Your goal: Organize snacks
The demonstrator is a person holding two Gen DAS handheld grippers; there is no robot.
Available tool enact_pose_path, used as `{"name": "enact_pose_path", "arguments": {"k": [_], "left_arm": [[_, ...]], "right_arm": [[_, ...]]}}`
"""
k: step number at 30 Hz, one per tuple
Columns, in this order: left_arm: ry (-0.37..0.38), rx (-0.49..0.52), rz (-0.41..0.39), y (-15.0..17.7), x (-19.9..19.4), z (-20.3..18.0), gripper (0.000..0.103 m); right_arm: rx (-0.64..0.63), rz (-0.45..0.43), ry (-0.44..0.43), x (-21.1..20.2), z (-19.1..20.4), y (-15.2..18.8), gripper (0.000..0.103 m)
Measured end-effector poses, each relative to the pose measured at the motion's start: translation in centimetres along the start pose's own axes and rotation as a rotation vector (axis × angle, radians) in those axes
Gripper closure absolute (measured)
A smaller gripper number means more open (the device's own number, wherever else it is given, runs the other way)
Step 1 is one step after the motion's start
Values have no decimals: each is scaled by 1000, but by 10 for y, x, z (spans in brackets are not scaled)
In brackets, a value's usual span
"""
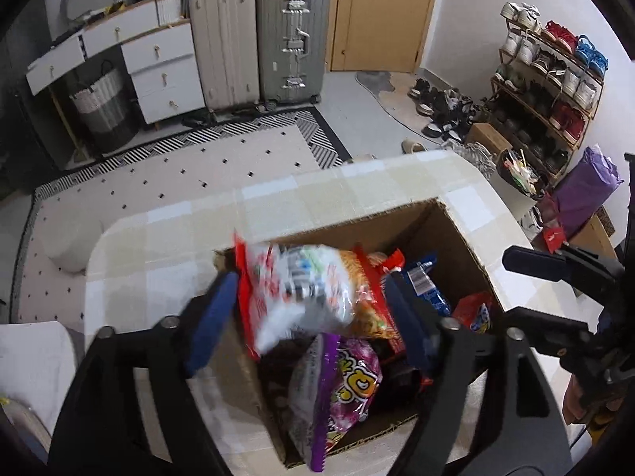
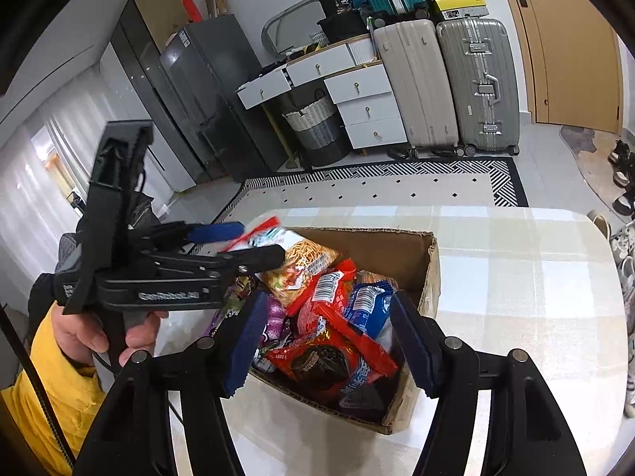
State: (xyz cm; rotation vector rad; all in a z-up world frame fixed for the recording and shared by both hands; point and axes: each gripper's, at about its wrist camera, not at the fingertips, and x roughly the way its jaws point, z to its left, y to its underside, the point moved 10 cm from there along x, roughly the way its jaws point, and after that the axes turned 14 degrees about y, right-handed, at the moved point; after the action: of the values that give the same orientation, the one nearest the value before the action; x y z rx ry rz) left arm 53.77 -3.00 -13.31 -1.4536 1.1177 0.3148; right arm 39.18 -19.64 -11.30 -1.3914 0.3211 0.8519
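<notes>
An open cardboard box (image 1: 456, 246) (image 2: 397, 246) full of snack packs stands on the table. My left gripper (image 1: 309, 317) (image 2: 260, 242) hangs over the box's left end, jaws apart, with a blurred red-and-white snack bag (image 1: 293, 289) (image 2: 262, 234) loose between them. Under it lie an orange noodle bag (image 1: 365, 297) (image 2: 301, 265), a purple candy bag (image 1: 345, 388) and a blue biscuit pack (image 1: 426, 285) (image 2: 365, 305). My right gripper (image 2: 329, 341) (image 1: 528, 293) is open above the box's near side, over a red biscuit pack (image 2: 329, 357), gripping nothing.
The box rests on a checkered tablecloth (image 1: 166, 246) (image 2: 516, 277). A hand (image 2: 79, 333) in a yellow sleeve (image 2: 59, 388) holds the left gripper. Beyond the table are a patterned rug (image 1: 178, 166), two suitcases (image 1: 258, 39), white drawers (image 1: 162, 67) and a shoe rack (image 1: 551, 79).
</notes>
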Motion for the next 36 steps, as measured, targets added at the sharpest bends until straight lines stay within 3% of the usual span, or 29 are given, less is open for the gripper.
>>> {"name": "enact_pose_path", "arguments": {"k": [7,13,17,25,27,29,31,36], "left_arm": [[-66,8,-6,0,-28,10,25],[-126,-46,-145,-1,-88,15,25],[-165,-34,-231,5,-134,-1,22],[-137,-13,-334,37,-217,-63,17],[-129,-14,-368,49,-235,-79,16],[-112,-29,-395,67,-254,-93,9],[-111,-43,-432,85,-276,-104,1],[-143,-26,-504,121,-329,-131,1]], "right_arm": [[-3,-33,-6,-16,6,-2,38],[-16,-99,-14,-47,15,-10,37],[-29,-152,-25,-77,27,-15,37],[-90,-250,-43,-149,59,-11,37],[-109,-271,-43,-167,66,-8,35],[-130,-304,-39,-189,75,-4,26],[-152,-340,-30,-210,84,1,24],[-190,-431,-24,-264,105,19,13]]}}
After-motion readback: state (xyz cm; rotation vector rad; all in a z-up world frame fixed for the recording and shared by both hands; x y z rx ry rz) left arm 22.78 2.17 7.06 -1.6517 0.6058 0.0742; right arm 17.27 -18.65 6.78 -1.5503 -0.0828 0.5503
